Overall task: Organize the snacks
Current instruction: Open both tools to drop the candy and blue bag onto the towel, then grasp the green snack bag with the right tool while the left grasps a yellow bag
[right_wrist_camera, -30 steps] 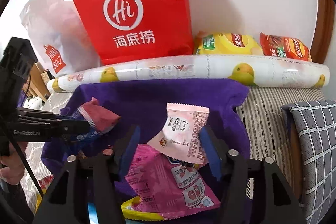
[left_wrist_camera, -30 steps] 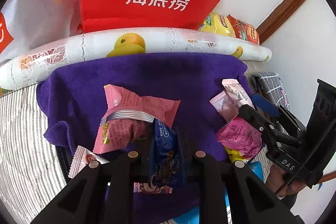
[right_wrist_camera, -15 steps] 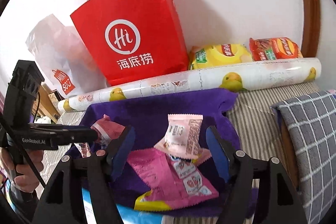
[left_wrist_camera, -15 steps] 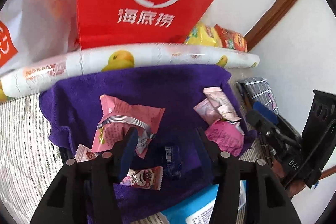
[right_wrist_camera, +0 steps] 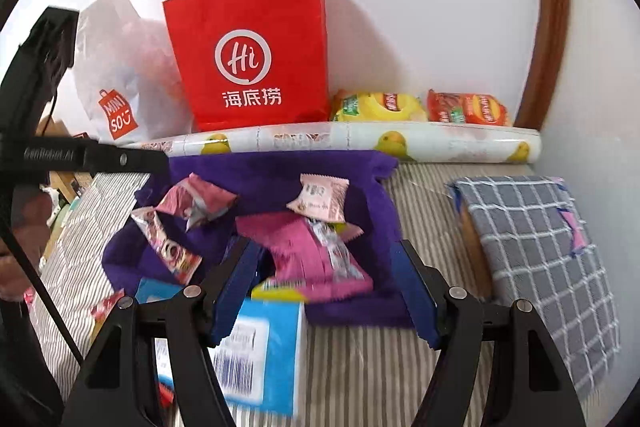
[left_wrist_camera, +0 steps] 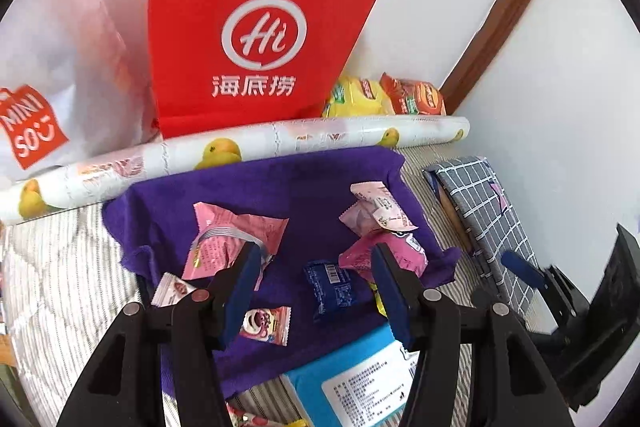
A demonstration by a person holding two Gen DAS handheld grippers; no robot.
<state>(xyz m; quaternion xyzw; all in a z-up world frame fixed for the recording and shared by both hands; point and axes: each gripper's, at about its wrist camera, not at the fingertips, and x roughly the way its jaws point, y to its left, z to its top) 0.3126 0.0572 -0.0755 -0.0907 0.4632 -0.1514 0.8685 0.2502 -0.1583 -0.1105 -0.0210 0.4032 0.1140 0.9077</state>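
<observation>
My left gripper [left_wrist_camera: 316, 291] has its blue-padded fingers [left_wrist_camera: 240, 283] spread about halfway with nothing between them; they hang above the cloth, gripping nothing. My right gripper [right_wrist_camera: 324, 291] is the same: fingers [right_wrist_camera: 416, 295] parted to a middling gap, empty, held over the near edge of the cloth.

The snacks lie scattered on a purple cloth [left_wrist_camera: 280, 195] spread over a striped bed cover [right_wrist_camera: 380, 367]. From the left view I see a blue packet [left_wrist_camera: 330, 285] lying flat between my fingers' lines, touched by neither. Left of it sits a big pink bag [left_wrist_camera: 228, 239], with a small bear-print sweet [left_wrist_camera: 266, 321] nearer me and a white packet [left_wrist_camera: 170, 289] at the cloth's left edge. On the right, two pale pink packets [left_wrist_camera: 376, 211] lean together above a magenta bag [left_wrist_camera: 384, 255], which overlaps a yellow-edged pack. A blue box [right_wrist_camera: 264, 347] lies just off the cloth's near edge.

Behind the cloth runs a fruit-print roll [right_wrist_camera: 360, 143]. Beyond it stand a red bag [right_wrist_camera: 252, 55], a white plastic bag [right_wrist_camera: 124, 79], a yellow chip bag [right_wrist_camera: 376, 107] and an orange one [right_wrist_camera: 468, 109] against the wall. A checked pillow [right_wrist_camera: 536, 251] lies to the right.
</observation>
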